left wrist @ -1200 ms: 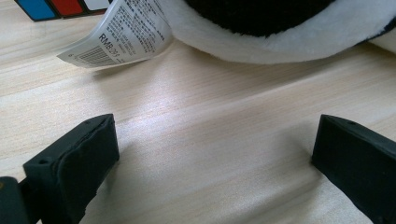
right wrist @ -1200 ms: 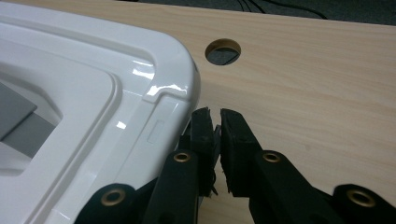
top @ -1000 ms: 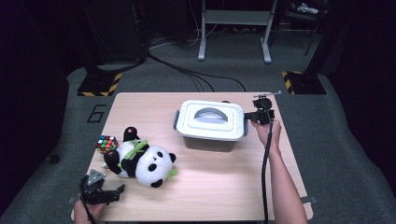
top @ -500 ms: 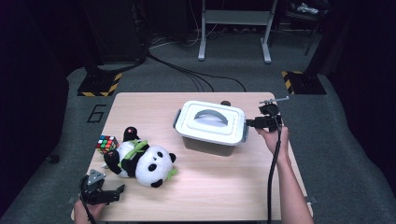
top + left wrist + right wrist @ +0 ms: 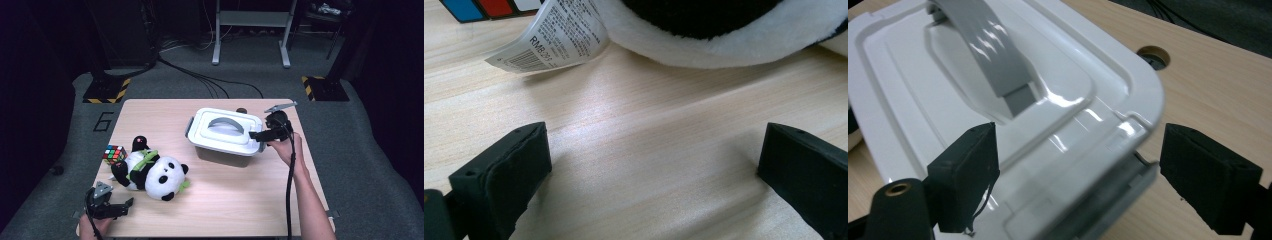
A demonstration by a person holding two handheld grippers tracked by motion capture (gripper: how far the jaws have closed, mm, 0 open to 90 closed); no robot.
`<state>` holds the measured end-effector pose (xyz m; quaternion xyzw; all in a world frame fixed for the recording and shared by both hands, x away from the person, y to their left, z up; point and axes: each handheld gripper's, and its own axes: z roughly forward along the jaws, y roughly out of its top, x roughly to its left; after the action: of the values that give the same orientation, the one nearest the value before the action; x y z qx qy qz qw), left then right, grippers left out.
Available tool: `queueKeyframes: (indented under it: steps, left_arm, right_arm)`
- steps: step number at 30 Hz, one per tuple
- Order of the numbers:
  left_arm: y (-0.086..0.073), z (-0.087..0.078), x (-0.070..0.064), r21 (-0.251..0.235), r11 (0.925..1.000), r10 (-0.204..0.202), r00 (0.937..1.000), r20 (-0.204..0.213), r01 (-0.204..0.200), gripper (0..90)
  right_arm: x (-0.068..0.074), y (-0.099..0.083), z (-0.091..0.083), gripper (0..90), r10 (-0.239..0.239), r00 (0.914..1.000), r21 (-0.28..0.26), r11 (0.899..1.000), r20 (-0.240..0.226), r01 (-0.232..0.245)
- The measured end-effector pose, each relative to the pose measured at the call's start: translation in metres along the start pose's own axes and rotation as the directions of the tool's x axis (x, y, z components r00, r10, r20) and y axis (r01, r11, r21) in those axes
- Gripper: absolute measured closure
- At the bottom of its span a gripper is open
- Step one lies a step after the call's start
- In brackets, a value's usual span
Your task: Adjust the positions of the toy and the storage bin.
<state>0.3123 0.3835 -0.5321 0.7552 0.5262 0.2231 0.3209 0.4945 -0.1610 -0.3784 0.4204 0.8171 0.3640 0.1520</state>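
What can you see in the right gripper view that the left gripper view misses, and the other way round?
The right gripper view looks over the white box lid with its grey handle and the latch end between open jaws, plus a round hole in the table. The left gripper view has the panda toy's white fur, its printed tag and the cube's coloured tiles. Both share the pale wooden table and two black jaws standing apart.

One white plastic lidded box point(image 5: 225, 135), one black-and-white plush panda point(image 5: 150, 171) and one multicoloured puzzle cube point(image 5: 114, 154) sit on a light wooden table point(image 5: 240, 200), flanked by two black handheld grippers.
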Motion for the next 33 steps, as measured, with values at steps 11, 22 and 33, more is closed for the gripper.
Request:
queueKeyframes:
  steps: [11, 22, 33]
  left_arm:
    - [0.000, 0.000, 0.000, 0.001, 1.0000, 0.000, 1.0000, 0.000, 0.000, 0.4]
    - [0.000, 0.000, 0.000, 0.000, 1.0000, -0.001, 1.0000, 0.000, 0.001, 0.4]
    - [0.000, 0.000, 0.000, 0.000, 1.0000, -0.001, 1.0000, -0.001, 0.001, 0.4]
  right_arm:
    - [0.022, 0.022, 0.033, 40.1, -0.083, 0.9941, 0.015, 0.996, -0.071, 0.084]
    - [0.026, 0.021, 0.037, 64.4, -0.131, 0.9885, 0.005, 0.991, -0.076, 0.131]
    - [0.041, 0.014, 0.029, 65.1, -0.087, 0.9958, 0.027, 0.996, -0.028, 0.088]
